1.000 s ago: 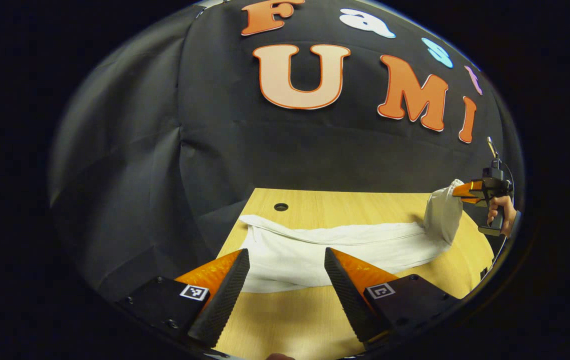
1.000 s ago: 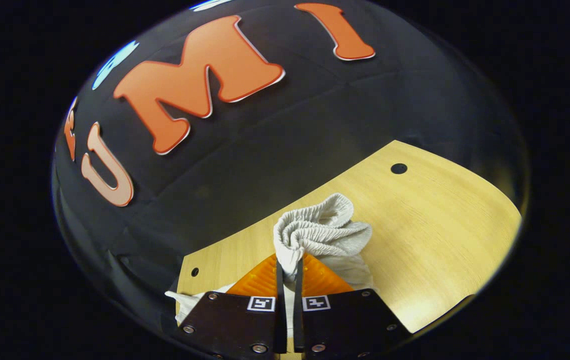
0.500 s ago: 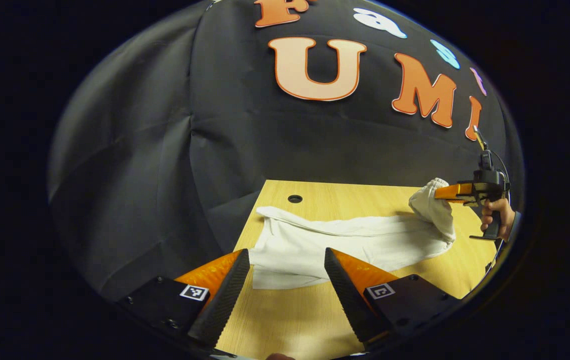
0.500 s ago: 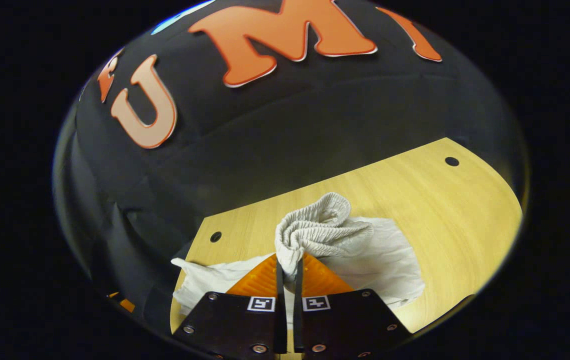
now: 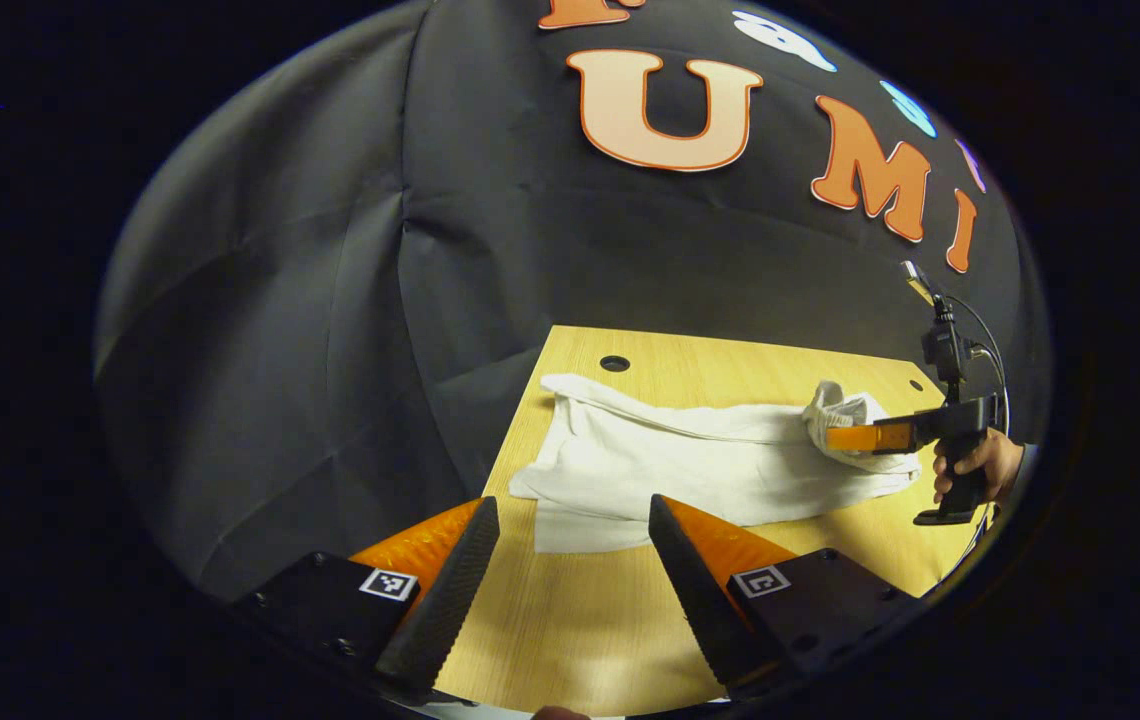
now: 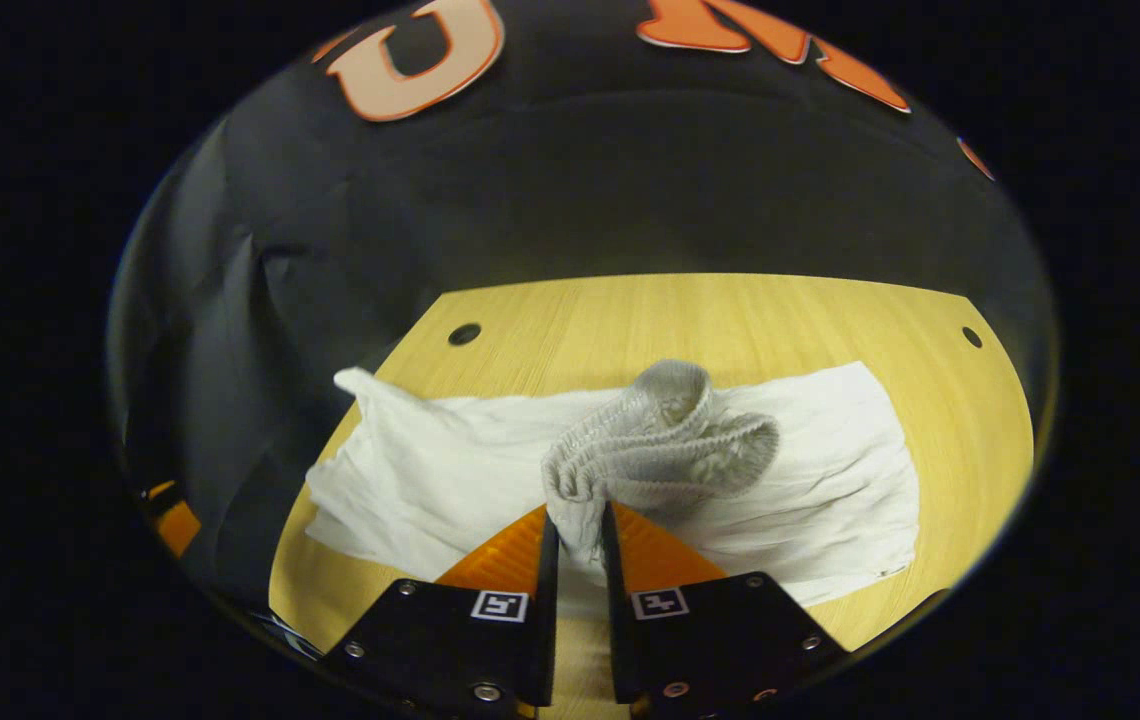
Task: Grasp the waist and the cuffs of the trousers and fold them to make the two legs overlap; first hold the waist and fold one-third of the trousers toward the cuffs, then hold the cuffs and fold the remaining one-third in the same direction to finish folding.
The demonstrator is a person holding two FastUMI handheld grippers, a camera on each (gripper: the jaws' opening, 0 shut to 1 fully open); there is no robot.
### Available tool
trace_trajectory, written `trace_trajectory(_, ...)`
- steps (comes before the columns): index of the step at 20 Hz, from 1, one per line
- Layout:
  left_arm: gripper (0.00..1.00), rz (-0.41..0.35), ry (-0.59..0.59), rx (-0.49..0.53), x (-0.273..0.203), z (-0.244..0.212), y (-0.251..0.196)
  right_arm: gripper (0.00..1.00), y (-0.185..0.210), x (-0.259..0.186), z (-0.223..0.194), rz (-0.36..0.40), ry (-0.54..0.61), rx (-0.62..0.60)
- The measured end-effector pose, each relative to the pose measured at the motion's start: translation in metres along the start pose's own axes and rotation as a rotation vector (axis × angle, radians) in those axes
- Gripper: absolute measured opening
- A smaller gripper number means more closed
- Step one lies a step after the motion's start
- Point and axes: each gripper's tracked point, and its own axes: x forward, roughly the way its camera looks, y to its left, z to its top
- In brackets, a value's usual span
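Note:
White trousers (image 5: 690,465) lie lengthwise on the wooden table (image 5: 570,630), cuffs toward the left end. My left gripper (image 5: 570,510) hovers open just short of the cuff end, nothing between its fingers. Farther right, my right gripper (image 5: 855,438), held by a hand (image 5: 980,468), has carried the bunched waist (image 5: 840,405) back over the legs. In the right gripper view the elastic waist (image 6: 660,440) curls in front of my right gripper (image 6: 577,518), which is shut on a fold of it. The legs (image 6: 430,470) spread flat beneath, low over the table.
The table has small round holes near its back edge (image 5: 615,362) (image 6: 464,333) (image 6: 972,337). The booth's black cloth wall (image 5: 330,330) hangs close behind and to the left of the table. Bare wood (image 6: 690,310) lies behind the trousers.
My right gripper has swung the waist leftward and down over the legs. The gap between its fingers looks slightly wider. My left gripper has drawn back a little from the cuffs, still open.

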Motion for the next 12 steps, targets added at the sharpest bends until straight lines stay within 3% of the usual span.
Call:
trace_trajectory(1, 0.99, -0.001, 0.004, -0.005, 0.0, -0.001, 0.0, 0.31, 0.001, -0.001, 0.003, 0.003, 0.002, -0.038)
trace_trajectory(2, 0.96, -0.004, 0.009, -0.011, 0.002, -0.001, 0.0, 0.23, 0.005, -0.005, 0.007, 0.041, 0.003, -0.06)
trace_trajectory(3, 0.99, -0.006, 0.014, -0.018, 0.006, -0.004, 0.001, 0.41, 0.01, -0.006, 0.01, 0.082, 0.006, -0.061)
trace_trajectory(4, 0.99, -0.01, 0.022, -0.031, 0.009, -0.005, 0.002, 0.43, 0.007, -0.008, 0.016, 0.103, 0.013, -0.06)
trace_trajectory(5, 0.99, -0.018, 0.035, -0.048, 0.012, -0.008, 0.003, 0.49, 0.0, -0.008, 0.014, 0.098, 0.014, -0.062)
trace_trajectory(12, 0.94, -0.08, 0.119, -0.187, 0.055, -0.036, -0.011, 0.69, -0.024, -0.022, 0.015, 0.04, -0.014, -0.03)
